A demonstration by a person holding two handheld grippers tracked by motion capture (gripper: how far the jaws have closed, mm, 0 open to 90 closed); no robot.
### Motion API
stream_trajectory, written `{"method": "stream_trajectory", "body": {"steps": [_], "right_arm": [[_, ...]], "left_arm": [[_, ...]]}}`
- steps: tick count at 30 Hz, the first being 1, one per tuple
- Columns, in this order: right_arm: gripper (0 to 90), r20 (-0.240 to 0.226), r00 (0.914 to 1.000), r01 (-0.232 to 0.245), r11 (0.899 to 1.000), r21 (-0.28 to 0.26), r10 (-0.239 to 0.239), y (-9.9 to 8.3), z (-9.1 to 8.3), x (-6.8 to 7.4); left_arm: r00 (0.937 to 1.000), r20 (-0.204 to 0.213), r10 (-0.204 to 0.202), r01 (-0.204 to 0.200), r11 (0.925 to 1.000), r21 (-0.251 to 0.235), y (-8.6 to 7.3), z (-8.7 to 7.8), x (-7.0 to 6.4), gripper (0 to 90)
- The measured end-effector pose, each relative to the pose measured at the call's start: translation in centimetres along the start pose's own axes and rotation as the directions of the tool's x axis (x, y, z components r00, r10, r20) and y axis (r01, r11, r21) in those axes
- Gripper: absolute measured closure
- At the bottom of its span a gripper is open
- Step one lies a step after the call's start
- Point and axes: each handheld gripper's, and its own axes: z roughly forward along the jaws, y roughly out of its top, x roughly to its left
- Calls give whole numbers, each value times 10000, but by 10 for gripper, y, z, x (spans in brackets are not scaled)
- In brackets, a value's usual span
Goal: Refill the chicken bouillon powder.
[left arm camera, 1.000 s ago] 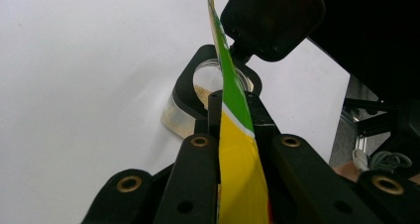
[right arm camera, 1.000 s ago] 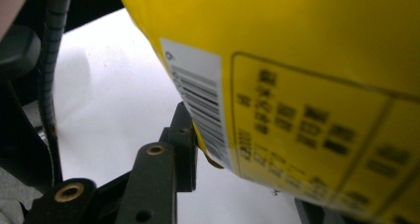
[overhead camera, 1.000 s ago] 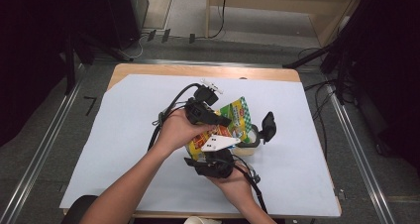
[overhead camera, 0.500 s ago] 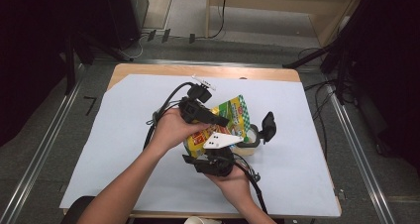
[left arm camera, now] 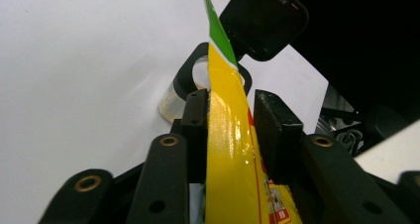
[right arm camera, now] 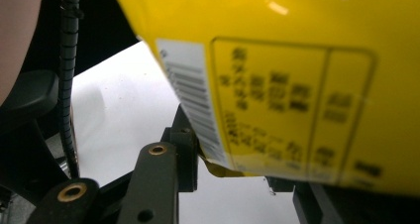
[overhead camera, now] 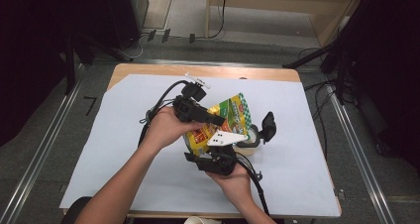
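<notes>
The left tool (overhead camera: 214, 119) is seen in the high view above the middle of the desk, gripped by the person's left hand (overhead camera: 166, 127). In the left gripper view its two black jaws are clenched on a glossy yellow and green plastic snack bag (left arm camera: 228, 135), whose thin edge is pinched between the pads and rises upright past them. The right tool (overhead camera: 214, 160) is held by the right hand (overhead camera: 235, 180) just nearer than the bag. In the right gripper view the bag's lower corner (right arm camera: 218, 167) is seen lying between the jaws, touching the left pad; the right pad is covered by the bag, so a firm grasp cannot be confirmed.

On the yellow back panel of the bag in the right gripper view, a white barcode strip (right arm camera: 190, 85) and a boxed table of dark characters are printed; the characters are too blurred to be read. In the high view the front is shown with a green checkered top edge and red and yellow artwork; no brand can be made out.

The bag (overhead camera: 225, 117) is held lifted and tilted above the white paper sheet (overhead camera: 124, 154) covering the desk, between the two tools. A clear glass jar with a black hinged lid (overhead camera: 255, 137) stands just right of the bag, its lid swung open.
</notes>
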Motion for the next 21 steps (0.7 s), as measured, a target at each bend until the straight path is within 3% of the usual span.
{"method": "stream_trajectory", "body": {"steps": [2, 5, 10, 17, 21], "right_arm": [[659, -9, 9999, -107, 9999, 72, 107, -1, 0, -2], [659, -25, 9999, -110, 9998, 141, 111, -1, 1, -2], [646, -58, 9999, -124, 9997, 227, 125, -2, 2, -2], [564, 517, 9968, 578, 9966, 591, -609, -1, 6, 7], [583, 716, 9939, 784, 9943, 725, -836, 0, 6, 10]], "left_arm": [[9998, -116, 129, -129, 9999, 76, 0, 1, -2, 773], [9988, -321, 366, -359, 9991, 211, 0, 3, -4, 806], [9986, -398, 351, -345, 9993, 163, 0, 4, -6, 838], [9993, -364, 82, -76, 9998, 164, 1, 4, -4, 861], [9995, -324, 50, -46, 9999, 117, 1, 4, -4, 874]]}}
